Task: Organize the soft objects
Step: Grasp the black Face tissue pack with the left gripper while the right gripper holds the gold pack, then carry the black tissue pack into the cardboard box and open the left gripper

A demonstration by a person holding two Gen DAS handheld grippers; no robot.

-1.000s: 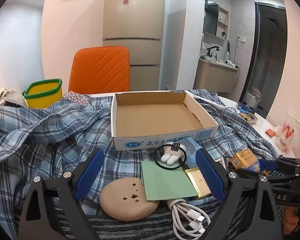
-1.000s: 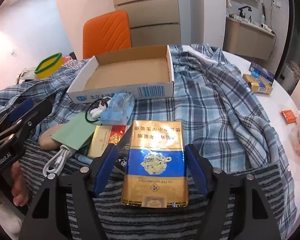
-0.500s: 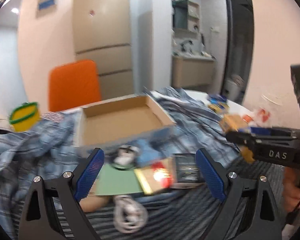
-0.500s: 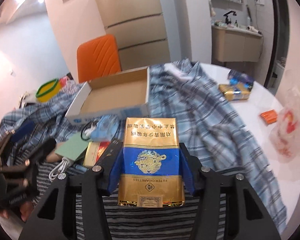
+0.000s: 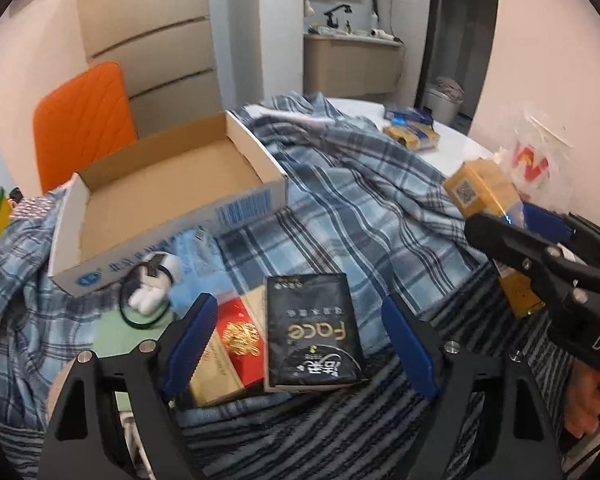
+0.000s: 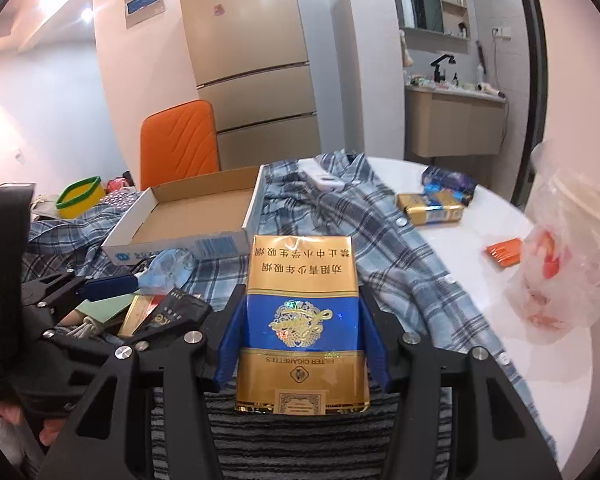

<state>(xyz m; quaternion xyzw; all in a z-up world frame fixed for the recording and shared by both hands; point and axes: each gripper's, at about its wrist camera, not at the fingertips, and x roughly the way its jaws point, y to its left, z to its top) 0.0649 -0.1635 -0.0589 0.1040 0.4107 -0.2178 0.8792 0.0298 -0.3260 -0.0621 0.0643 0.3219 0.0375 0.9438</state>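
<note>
Right tongs [image 6: 300,344] clamp gold-and-blue cigarette carton [image 6: 302,320], its base cut off; left tongs [image 5: 296,344] wide over half-hidden black "Face" packet [image 5: 312,340].

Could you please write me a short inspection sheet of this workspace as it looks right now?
Surface: white table, mostly under a plaid shirt and striped cloth.
Job's things: open cardboard box, nothing in it; gold-and-blue pack.
Clutter: black Face packet, red-gold pack, plastic bag.
Grippers: right gripper shut on the gold-and-blue pack; left gripper open over the black Face packet.
Cables: white cable, mostly hidden.
Surroundings: orange chair, fridge.
</note>
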